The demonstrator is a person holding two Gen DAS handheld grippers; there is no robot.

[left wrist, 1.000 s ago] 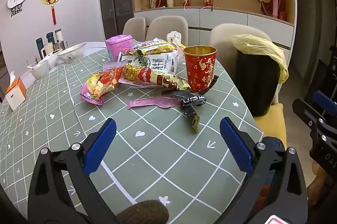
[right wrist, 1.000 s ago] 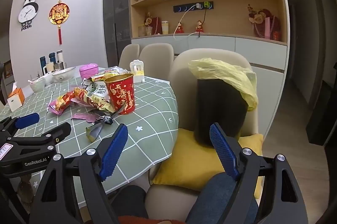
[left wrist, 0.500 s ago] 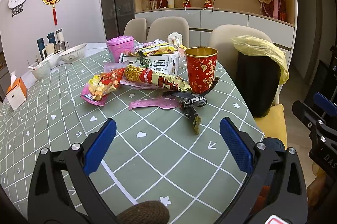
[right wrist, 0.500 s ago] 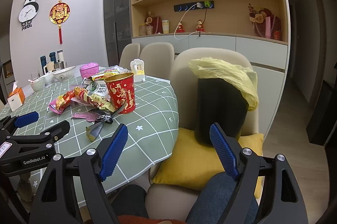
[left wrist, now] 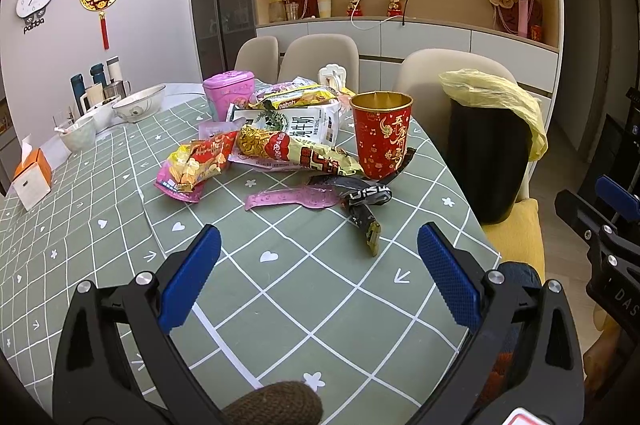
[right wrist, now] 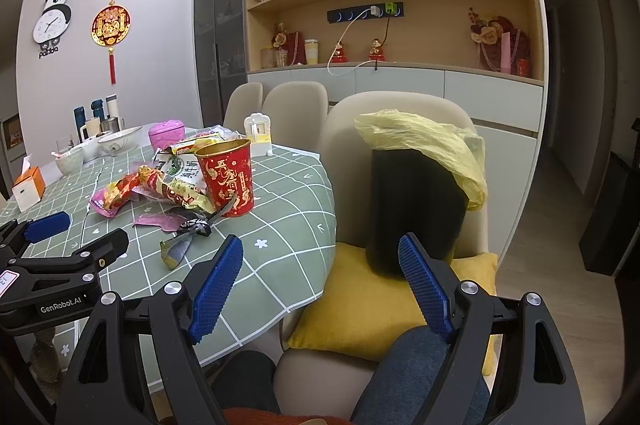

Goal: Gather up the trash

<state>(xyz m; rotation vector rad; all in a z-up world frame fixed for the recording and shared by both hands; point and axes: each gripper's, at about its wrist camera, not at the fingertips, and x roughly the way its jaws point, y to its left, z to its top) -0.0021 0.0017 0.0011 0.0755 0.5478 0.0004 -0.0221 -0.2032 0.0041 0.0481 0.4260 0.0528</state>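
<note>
Snack wrappers lie heaped on the green checked table [left wrist: 120, 257]: a red and pink packet [left wrist: 196, 165], a long yellow-red wrapper [left wrist: 292, 153], a white milk bag [left wrist: 292, 125], a flat pink wrapper [left wrist: 292, 197] and a black wrapper [left wrist: 366, 203]. A red and gold paper cup [left wrist: 382, 135] [right wrist: 228, 181] stands upright beside them. A black bin with a yellow liner [left wrist: 486, 149] [right wrist: 416, 201] sits on a chair's yellow cushion [right wrist: 360, 309]. My left gripper [left wrist: 318, 277] hangs open over the table, short of the pile. My right gripper [right wrist: 320, 285] is open above the cushion, near the bin.
A pink tin [left wrist: 228, 93], white bowls [left wrist: 138, 103], flasks [left wrist: 98, 77] and an orange tissue box [left wrist: 32, 177] stand at the far and left side of the table. Beige chairs [left wrist: 316, 57] ring it. A person's knees [right wrist: 416, 373] show below the right gripper.
Both views have crept slightly forward toward the table and the bin. Both grippers stay open and no object on the table has moved.
</note>
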